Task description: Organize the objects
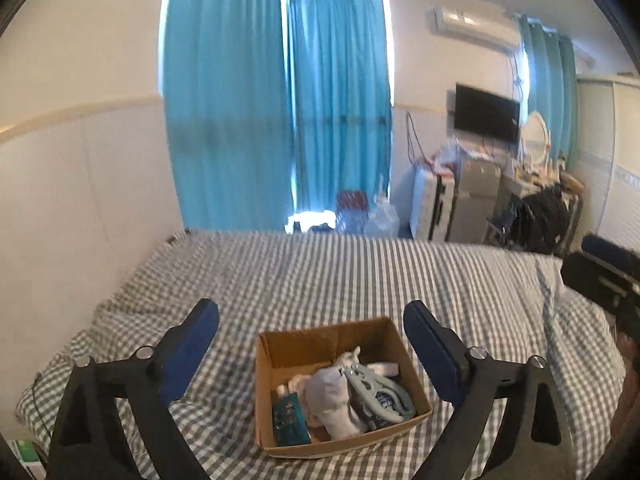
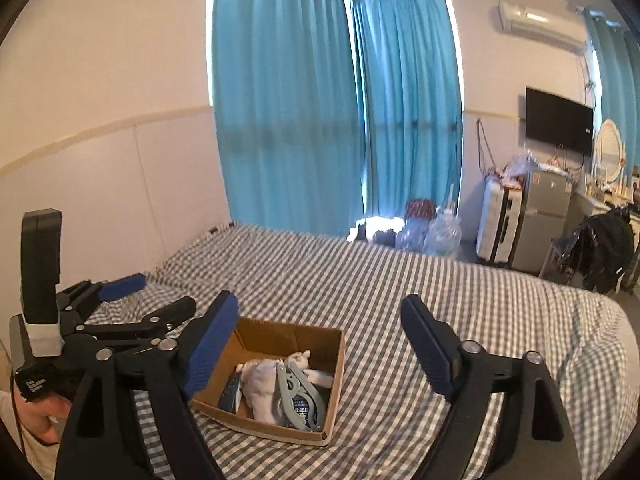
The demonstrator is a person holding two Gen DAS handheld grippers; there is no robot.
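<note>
An open cardboard box sits on the checked bed. Inside lie a white plush toy, a grey-blue plastic clip and a small dark teal packet. My left gripper is open and empty, held above and just behind the box. In the right wrist view the box lies low between the fingers, with the toy and clip inside. My right gripper is open and empty above it. The left gripper shows at the left, open.
Blue curtains hang behind the bed. A suitcase, small fridge, wall TV and a chair with dark clothes stand at the right. Water bottles sit on the floor beyond the bed.
</note>
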